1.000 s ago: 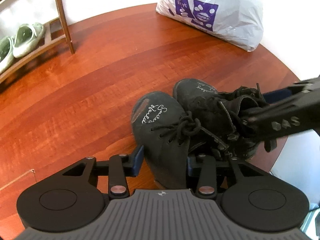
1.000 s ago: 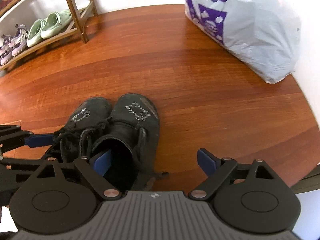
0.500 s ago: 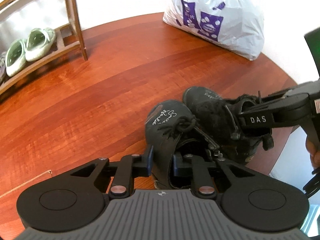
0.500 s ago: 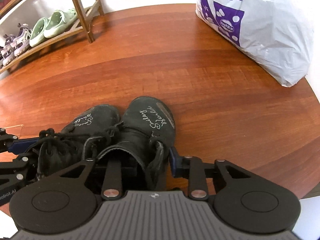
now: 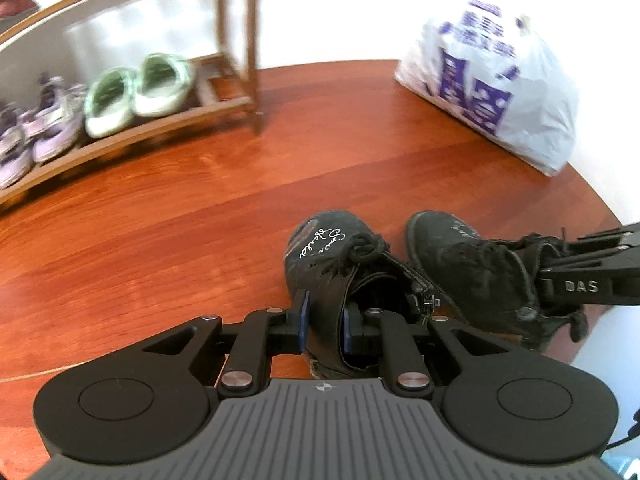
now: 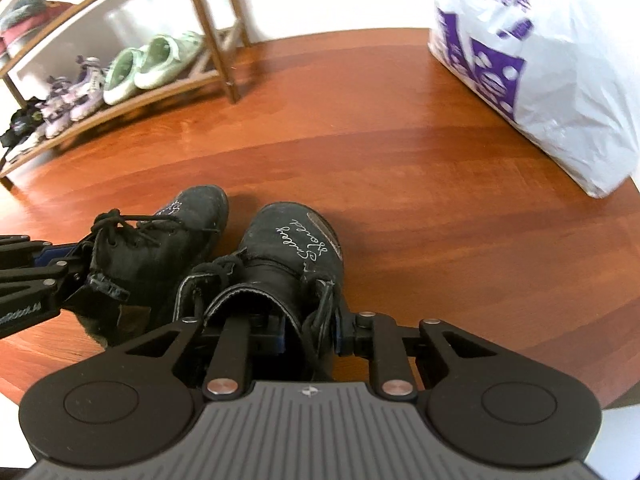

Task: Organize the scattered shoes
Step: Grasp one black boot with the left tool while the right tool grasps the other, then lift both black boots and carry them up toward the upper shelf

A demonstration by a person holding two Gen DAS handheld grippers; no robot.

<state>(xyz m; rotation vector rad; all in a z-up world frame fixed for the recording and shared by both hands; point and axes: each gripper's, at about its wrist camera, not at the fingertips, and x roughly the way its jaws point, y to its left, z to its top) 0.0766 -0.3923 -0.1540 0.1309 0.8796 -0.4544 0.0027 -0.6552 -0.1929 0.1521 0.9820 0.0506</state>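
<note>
Wood floor (image 5: pixel 160 240), two black boots side by side, toes toward shoe rack (image 5: pixel 224 120). Left gripper (image 5: pixel 324 320) clamped on left boot (image 5: pixel 320 256) collar wall, one finger inside. Right gripper (image 6: pixel 310 334) pinches right boot (image 6: pixel 292 252) collar likewise; collar grip suits carrying. Rack shelf end beside green clogs (image 5: pixel 136 92) free. Plastic bag (image 5: pixel 500 92) well apart.

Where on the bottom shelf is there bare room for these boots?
The boots get only a narrow strip between the green slippers and the rack's end post; leftward, purple sneakers crowd it. The floor between rack and plastic bag is wide open.
</note>
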